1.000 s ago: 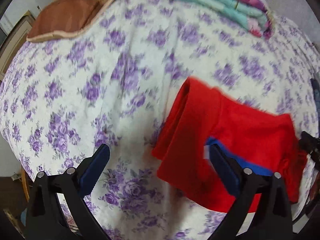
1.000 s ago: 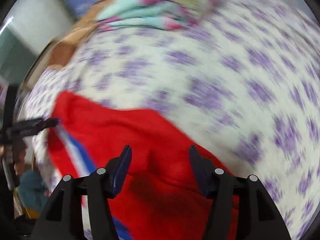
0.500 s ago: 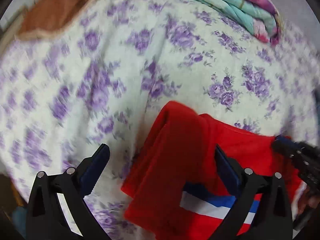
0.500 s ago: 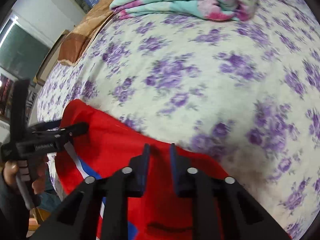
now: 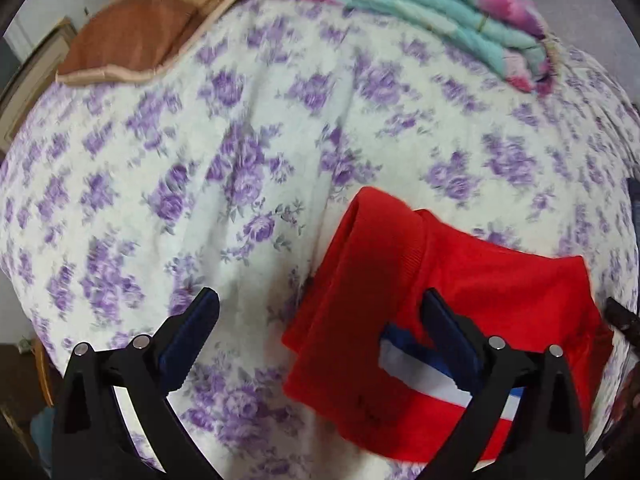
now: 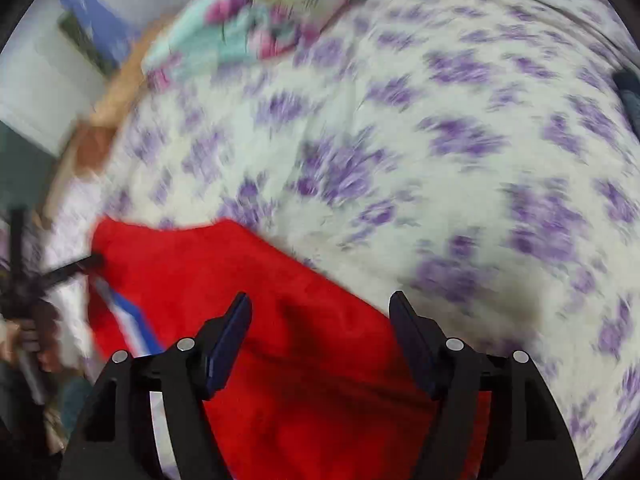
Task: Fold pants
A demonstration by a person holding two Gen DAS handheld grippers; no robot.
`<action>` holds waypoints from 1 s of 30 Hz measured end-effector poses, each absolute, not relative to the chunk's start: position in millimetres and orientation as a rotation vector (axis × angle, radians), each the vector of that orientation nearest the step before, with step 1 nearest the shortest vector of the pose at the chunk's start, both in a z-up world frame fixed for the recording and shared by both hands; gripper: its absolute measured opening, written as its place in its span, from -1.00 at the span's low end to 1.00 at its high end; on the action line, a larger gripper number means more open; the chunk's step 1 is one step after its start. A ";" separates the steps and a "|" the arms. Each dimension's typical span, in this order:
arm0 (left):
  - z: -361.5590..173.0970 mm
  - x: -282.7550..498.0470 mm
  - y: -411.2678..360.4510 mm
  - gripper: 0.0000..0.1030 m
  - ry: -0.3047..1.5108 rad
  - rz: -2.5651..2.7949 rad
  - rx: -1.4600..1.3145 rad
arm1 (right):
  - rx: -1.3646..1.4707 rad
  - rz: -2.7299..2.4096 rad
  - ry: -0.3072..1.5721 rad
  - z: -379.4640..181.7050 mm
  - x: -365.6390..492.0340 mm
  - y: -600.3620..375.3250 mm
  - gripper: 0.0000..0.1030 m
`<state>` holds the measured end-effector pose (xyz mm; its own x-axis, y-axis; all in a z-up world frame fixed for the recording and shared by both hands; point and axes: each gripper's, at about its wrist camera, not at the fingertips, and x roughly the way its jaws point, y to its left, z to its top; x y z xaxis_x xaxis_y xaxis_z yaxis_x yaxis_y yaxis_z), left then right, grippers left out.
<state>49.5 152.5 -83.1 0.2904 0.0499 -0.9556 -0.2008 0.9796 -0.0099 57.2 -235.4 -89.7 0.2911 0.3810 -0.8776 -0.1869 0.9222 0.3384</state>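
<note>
The red pants (image 5: 460,280) lie folded on the purple-flowered bedsheet (image 5: 240,140), their blue and white stripe (image 5: 416,368) showing near the front. My left gripper (image 5: 320,316) hangs open above their left edge, its right finger over the red cloth and its left finger over the sheet. In the right wrist view the pants (image 6: 224,264) fill the lower left. My right gripper (image 6: 320,308) is over them with its jaws opening; the cloth lies under the gap and the pads do not press on it. The left gripper (image 6: 60,274) shows at the pants' far corner.
A folded teal and pink quilt (image 5: 440,8) lies at the far side of the bed, with a brown pillow (image 5: 136,36) to its left. The bed's edge curves down at the left, with dark floor below. A hand (image 6: 32,332) holds the left tool.
My right gripper closed to nearly shut over the red cloth, then spread wide again and swung sideways. The left gripper stayed open, shifting forward over the pants and back.
</note>
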 end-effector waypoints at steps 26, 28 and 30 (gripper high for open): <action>-125.0 15.8 145.8 0.34 1.481 -0.058 -0.423 | 0.254 0.391 1.230 -89.5 -36.8 -285.9 0.44; -140.7 23.2 148.2 0.38 1.517 -0.042 -0.463 | 0.248 0.409 1.227 -86.0 -38.8 -280.9 0.45; -147.6 32.1 155.7 0.66 1.504 -0.062 -0.565 | 0.247 0.418 1.219 -83.1 -39.1 -278.3 0.46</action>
<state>32.1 155.7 -147.6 0.0913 -0.3792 -0.9208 -0.3027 0.8703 -0.3884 -39.1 -278.3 -83.1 0.2819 0.4382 -0.8535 -0.1776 0.8981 0.4025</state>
